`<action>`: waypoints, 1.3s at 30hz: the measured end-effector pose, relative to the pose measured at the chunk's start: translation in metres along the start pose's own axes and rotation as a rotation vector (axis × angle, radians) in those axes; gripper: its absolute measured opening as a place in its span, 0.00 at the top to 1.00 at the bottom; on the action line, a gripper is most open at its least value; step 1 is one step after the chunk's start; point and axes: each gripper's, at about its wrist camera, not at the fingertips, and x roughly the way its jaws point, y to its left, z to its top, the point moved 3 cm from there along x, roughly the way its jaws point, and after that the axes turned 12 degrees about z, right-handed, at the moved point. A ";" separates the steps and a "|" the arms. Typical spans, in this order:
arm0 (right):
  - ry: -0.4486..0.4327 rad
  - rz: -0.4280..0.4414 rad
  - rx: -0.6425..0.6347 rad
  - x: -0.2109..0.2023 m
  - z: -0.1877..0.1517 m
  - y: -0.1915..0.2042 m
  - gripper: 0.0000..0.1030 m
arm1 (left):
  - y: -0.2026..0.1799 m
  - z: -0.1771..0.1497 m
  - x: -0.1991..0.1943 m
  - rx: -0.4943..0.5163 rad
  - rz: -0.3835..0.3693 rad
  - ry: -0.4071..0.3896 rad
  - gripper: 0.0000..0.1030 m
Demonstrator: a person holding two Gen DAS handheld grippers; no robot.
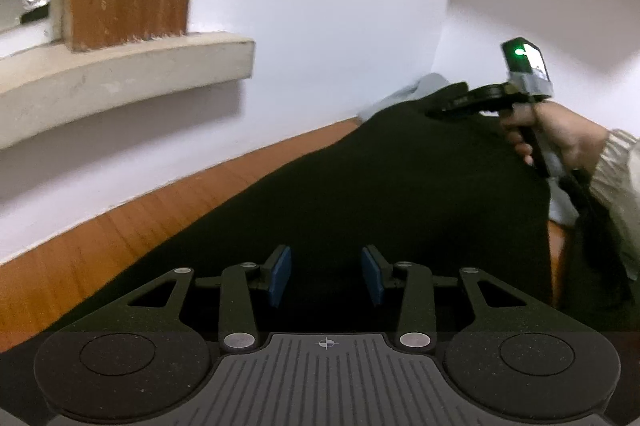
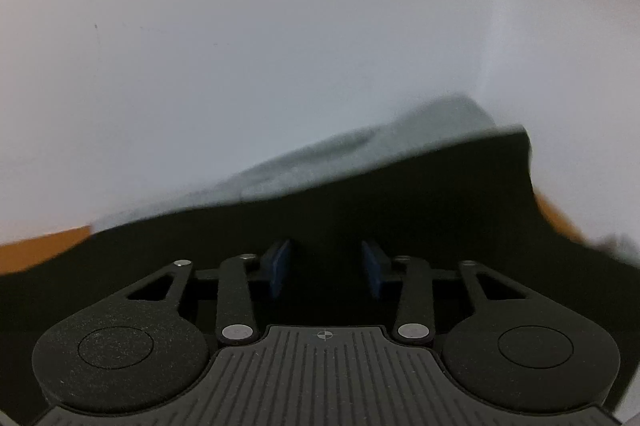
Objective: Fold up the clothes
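Lying spread over the wooden tabletop [image 1: 120, 238] against the white wall, the black garment [image 1: 360, 194] looks soft, matte and flat, ready for a fold. Both claws hover partly open and empty: left claw [image 1: 326, 276] near its hem, right claw [image 2: 326, 270] toward the far edge beside grey cloth [image 2: 360, 154].

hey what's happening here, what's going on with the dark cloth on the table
A person is folding clothes with a handheld gripper in each hand. A black garment lies spread on the wooden table against a white wall, with a grey garment behind it. The left gripper sits over the near edge with its jaws apart, nothing pinched. The right gripper, also open, is over the far end of the black cloth.
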 end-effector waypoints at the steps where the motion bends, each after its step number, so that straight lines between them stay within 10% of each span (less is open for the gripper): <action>1: -0.011 -0.023 0.004 0.002 0.003 0.001 0.63 | 0.005 0.003 -0.006 0.004 0.004 -0.004 0.56; 5: -0.067 -0.043 0.007 -0.013 0.003 0.015 0.62 | 0.026 0.015 -0.023 0.059 0.044 -0.017 0.41; 15: -0.152 0.156 -0.016 -0.133 -0.080 0.065 0.51 | 0.038 0.026 0.030 0.208 0.086 0.073 0.43; 18: -0.156 0.190 -0.001 -0.153 -0.105 0.072 0.48 | 0.041 0.025 0.033 0.202 0.053 0.072 0.53; 22: -0.146 0.182 -0.031 -0.156 -0.121 0.079 0.42 | 0.040 0.029 0.033 0.228 0.053 0.055 0.96; 24: -0.130 0.166 -0.048 -0.156 -0.120 0.080 0.42 | 0.039 0.034 0.024 0.241 0.112 -0.017 0.98; 30: -0.115 0.136 -0.055 -0.138 -0.119 0.075 0.42 | 0.034 0.047 0.012 0.299 0.276 -0.141 0.93; 39: -0.105 0.123 -0.075 -0.135 -0.119 0.078 0.41 | 0.033 0.025 -0.003 0.244 0.217 -0.077 0.59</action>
